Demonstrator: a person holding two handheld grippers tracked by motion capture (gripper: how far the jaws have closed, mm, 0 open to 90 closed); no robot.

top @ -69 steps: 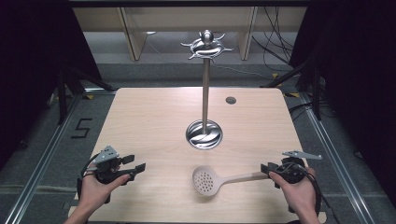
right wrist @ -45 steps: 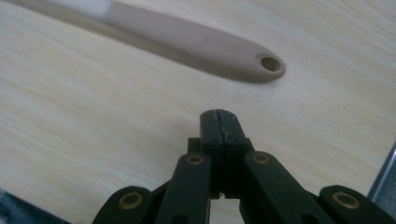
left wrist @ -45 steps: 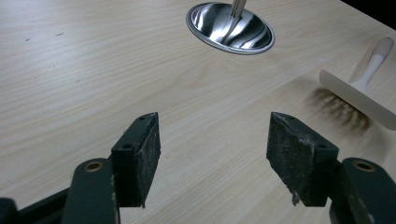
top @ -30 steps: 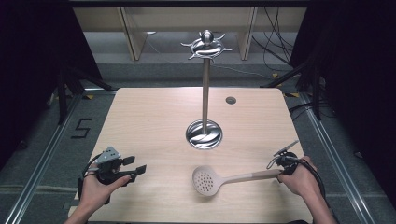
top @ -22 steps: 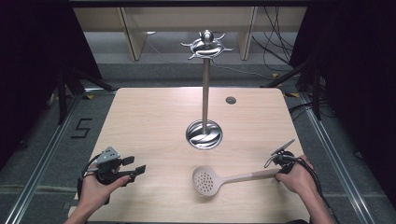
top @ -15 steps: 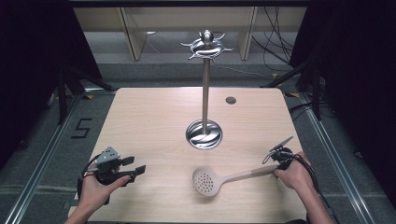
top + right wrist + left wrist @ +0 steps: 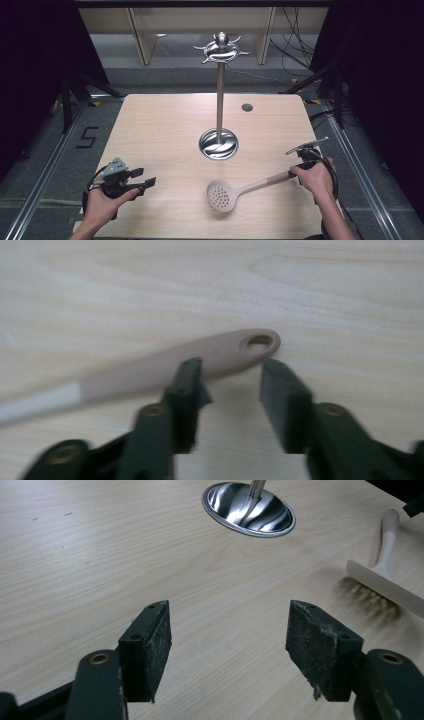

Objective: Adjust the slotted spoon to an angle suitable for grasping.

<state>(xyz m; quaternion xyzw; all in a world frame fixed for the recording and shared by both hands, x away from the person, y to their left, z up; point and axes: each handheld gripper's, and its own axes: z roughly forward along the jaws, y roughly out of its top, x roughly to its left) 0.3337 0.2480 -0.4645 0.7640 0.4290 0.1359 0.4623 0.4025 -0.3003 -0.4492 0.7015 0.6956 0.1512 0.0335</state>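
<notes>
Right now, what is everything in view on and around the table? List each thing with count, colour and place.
table: one, light wood, centre.
stand: one, silver, round base mid-table, hooked top.
skimmer: one, white perforated head, beige handle with a hole at its end, lying near the front right.
hole: one, dark, far right of the tabletop.
cables: several, black, floor behind the table.
floor mark: one, black "5", left of the table.
left tool: one, black, front left, jaws open over bare wood.
right tool: one, black, open, jaws astride the handle end.

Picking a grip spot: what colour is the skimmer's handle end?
Light brown handle end, clearest in the right gripper view.
</notes>
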